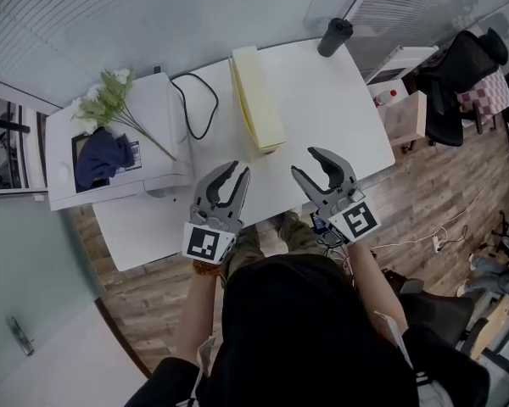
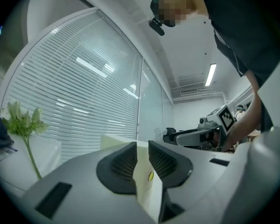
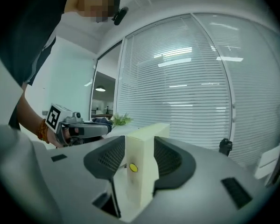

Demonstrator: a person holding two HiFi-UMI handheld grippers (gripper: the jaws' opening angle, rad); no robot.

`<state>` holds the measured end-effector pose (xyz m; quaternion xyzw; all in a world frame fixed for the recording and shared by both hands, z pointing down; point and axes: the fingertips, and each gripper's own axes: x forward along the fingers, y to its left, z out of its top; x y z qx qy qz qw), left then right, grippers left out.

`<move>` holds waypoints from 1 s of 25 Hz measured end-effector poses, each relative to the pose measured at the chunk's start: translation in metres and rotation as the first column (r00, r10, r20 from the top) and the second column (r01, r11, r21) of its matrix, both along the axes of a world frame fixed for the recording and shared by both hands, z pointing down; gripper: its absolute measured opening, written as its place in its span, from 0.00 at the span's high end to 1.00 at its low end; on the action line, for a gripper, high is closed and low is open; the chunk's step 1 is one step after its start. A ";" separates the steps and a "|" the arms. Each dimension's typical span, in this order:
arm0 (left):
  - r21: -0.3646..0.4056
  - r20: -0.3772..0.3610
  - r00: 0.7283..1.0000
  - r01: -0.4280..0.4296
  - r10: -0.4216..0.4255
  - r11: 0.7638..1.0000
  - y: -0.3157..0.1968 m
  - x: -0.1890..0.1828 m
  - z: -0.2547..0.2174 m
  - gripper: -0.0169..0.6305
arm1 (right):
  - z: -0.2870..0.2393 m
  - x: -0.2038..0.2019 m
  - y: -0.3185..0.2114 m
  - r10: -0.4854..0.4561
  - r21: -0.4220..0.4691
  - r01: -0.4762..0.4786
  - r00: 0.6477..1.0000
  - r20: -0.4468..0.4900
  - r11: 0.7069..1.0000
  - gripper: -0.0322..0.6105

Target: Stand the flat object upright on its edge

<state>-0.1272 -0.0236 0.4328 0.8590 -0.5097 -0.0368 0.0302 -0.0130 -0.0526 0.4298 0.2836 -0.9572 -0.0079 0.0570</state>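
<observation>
A pale yellow flat box (image 1: 259, 100) stands upright on its long edge on the white table (image 1: 339, 117). Its near end carries a small yellow dot. My left gripper (image 1: 237, 173) hovers just short of that end, on its left, with a narrow gap between its jaws and nothing in them. On the right, my right gripper (image 1: 304, 159) is open wider and also empty. In the left gripper view the box (image 2: 142, 181) shows through the gap of the left gripper (image 2: 141, 148). In the right gripper view the box (image 3: 140, 171) stands beyond the right gripper (image 3: 139, 141).
A black cylinder (image 1: 335, 36) stands at the table's far right corner. At the left are a white machine (image 1: 153, 108) with a flower sprig (image 1: 110, 100) and a dark blue cloth (image 1: 102, 155), and a black cable (image 1: 199, 100). Office chairs (image 1: 458, 83) stand at the right.
</observation>
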 end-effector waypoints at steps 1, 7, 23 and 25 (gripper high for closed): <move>0.008 0.008 1.000 0.017 -0.017 1.000 0.003 0.001 -0.005 0.86 | -0.007 0.000 0.005 0.012 0.019 -0.012 1.000 0.014 1.000 0.67; 0.094 0.044 0.979 0.194 -0.198 0.977 0.027 0.014 -0.043 0.90 | -0.040 0.023 0.032 0.044 0.112 -0.050 0.997 0.056 0.992 0.75; 0.099 0.109 0.933 0.334 -0.344 0.937 0.103 0.070 -0.057 0.94 | -0.026 0.082 0.094 0.121 0.032 -0.121 0.993 -0.003 0.992 0.86; 0.121 0.106 0.944 0.299 -0.312 0.947 0.107 0.075 -0.064 0.94 | -0.043 0.082 0.101 0.092 0.086 -0.096 0.995 0.047 0.992 0.86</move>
